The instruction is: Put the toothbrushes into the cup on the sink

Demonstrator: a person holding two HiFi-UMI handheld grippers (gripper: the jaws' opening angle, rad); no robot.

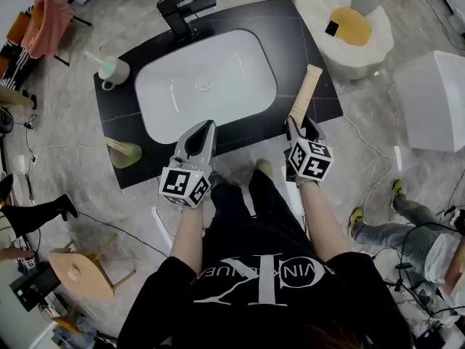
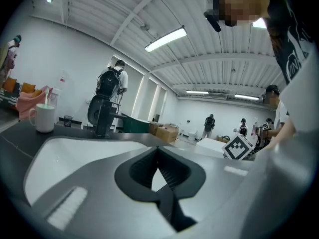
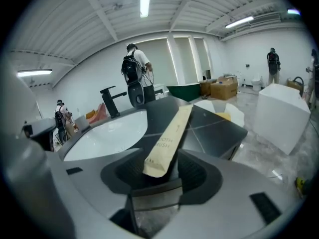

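Observation:
A black counter (image 1: 323, 97) holds a white sink basin (image 1: 218, 86). At its far left stands a pale cup (image 1: 115, 71) (image 2: 44, 118) with a toothbrush (image 1: 94, 58) in it. A toothbrush in a tan paper wrapper (image 1: 306, 91) (image 3: 169, 141) lies on the counter's right side. My right gripper (image 1: 300, 124) (image 3: 162, 158) is open, and the wrapper's near end sits between its jaws with gaps on both sides. My left gripper (image 1: 205, 128) (image 2: 158, 151) is shut and empty, over the basin's front edge.
A black faucet (image 1: 182, 9) (image 3: 110, 101) stands behind the basin. A pale green holder (image 1: 123, 153) sits at the counter's front left corner. To the right are a white round fixture (image 1: 349, 27) and a white box (image 1: 432, 97). People stand around, and cables lie on the floor.

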